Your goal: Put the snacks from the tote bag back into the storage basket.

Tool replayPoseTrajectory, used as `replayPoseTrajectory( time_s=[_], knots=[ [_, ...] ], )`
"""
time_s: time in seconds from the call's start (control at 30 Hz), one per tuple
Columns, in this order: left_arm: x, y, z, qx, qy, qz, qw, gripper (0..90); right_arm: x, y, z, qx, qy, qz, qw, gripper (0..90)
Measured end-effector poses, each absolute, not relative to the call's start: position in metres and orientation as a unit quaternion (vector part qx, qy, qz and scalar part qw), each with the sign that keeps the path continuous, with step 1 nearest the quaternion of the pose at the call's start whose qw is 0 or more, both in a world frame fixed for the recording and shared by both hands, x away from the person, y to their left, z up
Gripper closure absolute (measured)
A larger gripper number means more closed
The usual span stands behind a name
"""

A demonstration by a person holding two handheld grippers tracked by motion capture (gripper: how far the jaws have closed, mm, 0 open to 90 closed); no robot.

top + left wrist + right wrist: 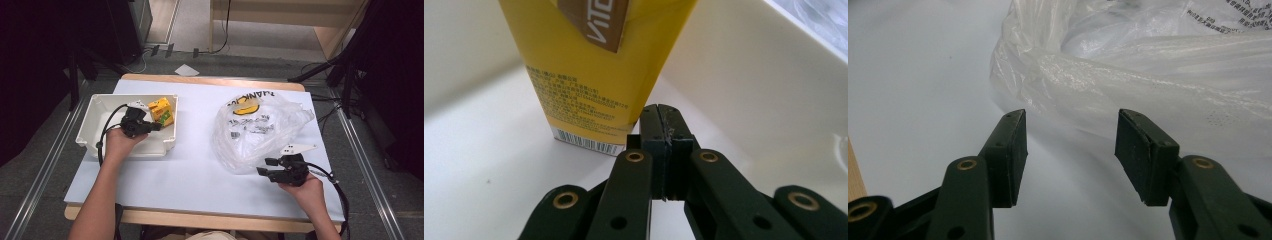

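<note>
On the pale worktop (165, 175) a white plastic bin (95, 122) sits toward the person's left, and a crumpled clear plastic bag (255, 135) with black print and a yellow smiley lies toward the right, well apart from the bin.

The left gripper (157, 126) reaches into the bin, held in the left hand (120, 142) whose forearm comes up from the bottom edge of the high view. Its fingers are pressed together with nothing between them — in the left gripper view the two black pads meet in a single seam. Just ahead of their tips stands a yellow drink carton (599, 70), upright on the bin floor, its barcode at the lower edge and a brown label near the top. The closed tips sit at the carton's lower right corner; whether they touch it I cannot tell. From above, the carton (161, 111) stands in the bin's far right corner, close to the wall.

The right gripper (266, 166) rests low over the worktop at the near edge of the bag, held in the right hand (307, 190). Its fingers stand apart — the right gripper view shows bare worktop between the pads, with the bag's rumpled rim (1148, 85) just beyond them, not clasped.
</note>
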State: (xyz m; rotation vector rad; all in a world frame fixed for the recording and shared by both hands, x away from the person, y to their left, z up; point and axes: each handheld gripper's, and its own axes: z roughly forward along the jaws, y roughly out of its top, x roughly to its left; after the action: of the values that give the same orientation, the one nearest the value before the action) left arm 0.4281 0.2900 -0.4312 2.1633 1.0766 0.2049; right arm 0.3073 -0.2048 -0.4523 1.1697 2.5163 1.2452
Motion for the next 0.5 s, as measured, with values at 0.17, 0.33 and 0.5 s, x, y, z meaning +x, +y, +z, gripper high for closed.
replayPoseTrajectory(
  time_s=[0.17,0.33,0.5],
  knots=[
    [0.4309,0.2917,-0.4323,0.832,0.42,0.079,0.355,90.0,0.3075,-0.2045,-0.4527,0.384,0.827,0.407,0.05,47.5],
    [0.4341,0.2933,-0.4336,0.827,0.426,0.078,0.36,90.0,0.3076,-0.2045,-0.4528,0.384,0.827,0.407,0.049,47.5],
    [0.4369,0.2939,-0.4346,0.823,0.428,0.078,0.365,90.0,0.3077,-0.2041,-0.4533,0.385,0.828,0.406,0.049,47.5]
  ],
)
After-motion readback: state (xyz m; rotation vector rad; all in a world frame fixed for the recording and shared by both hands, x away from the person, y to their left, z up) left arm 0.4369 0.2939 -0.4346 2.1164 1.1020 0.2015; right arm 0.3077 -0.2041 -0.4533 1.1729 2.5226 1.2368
